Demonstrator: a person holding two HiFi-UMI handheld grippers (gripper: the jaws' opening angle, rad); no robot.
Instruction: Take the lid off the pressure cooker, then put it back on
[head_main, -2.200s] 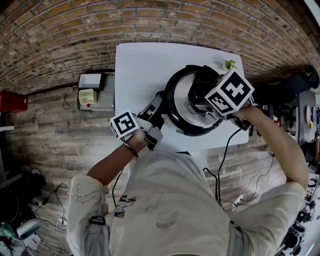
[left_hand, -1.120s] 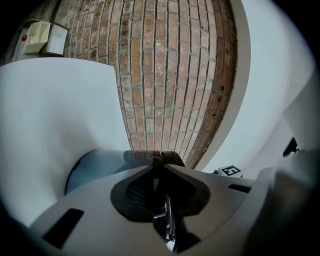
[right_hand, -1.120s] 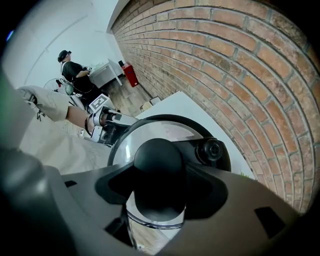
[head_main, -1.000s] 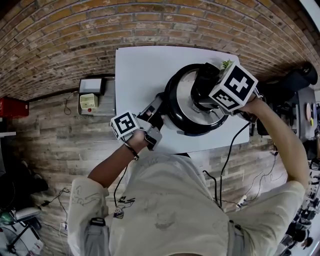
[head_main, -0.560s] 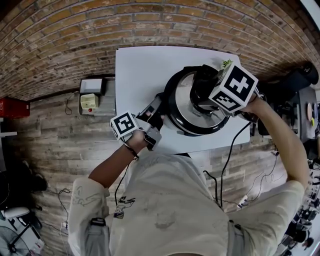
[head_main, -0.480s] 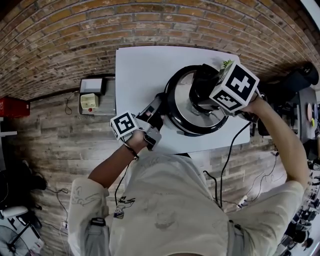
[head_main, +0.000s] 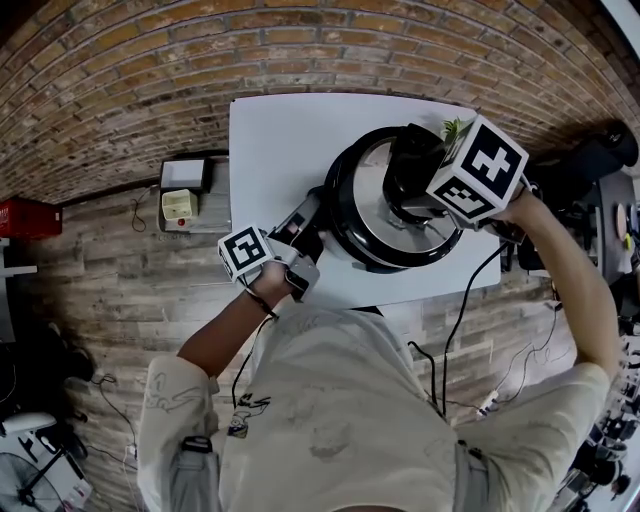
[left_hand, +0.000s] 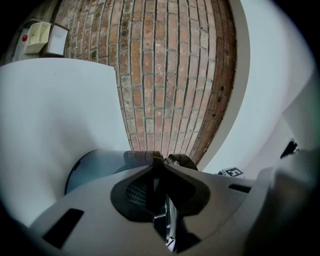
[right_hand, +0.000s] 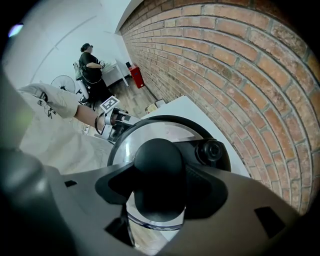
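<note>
The right gripper (right_hand: 160, 190) points down, its fingers clamped on either side of the black knob (right_hand: 159, 167) of the lid (head_main: 368, 205). The lid sits atop the pressure cooker (head_main: 342, 240) on the white table (head_main: 285, 130). The left gripper (left_hand: 159, 187) lies level, jaws nearly together, seemingly pinching the cooker's side handle (head_main: 305, 215).

White table (head_main: 280, 135); brick wall (head_main: 300, 40); small plant (head_main: 456, 127).

Head view: overhead, looking steeply down on the white table (head_main: 280, 130) beside the brick wall (head_main: 150, 50). Left gripper view: low, level, hard against the cooker handle (left_hand: 155, 185), facing the bricks. Right gripper view: close above the lid knob (right_hand: 160, 170), looking down. All three share the pressure cooker (head_main: 365, 205), table and wall.
</note>
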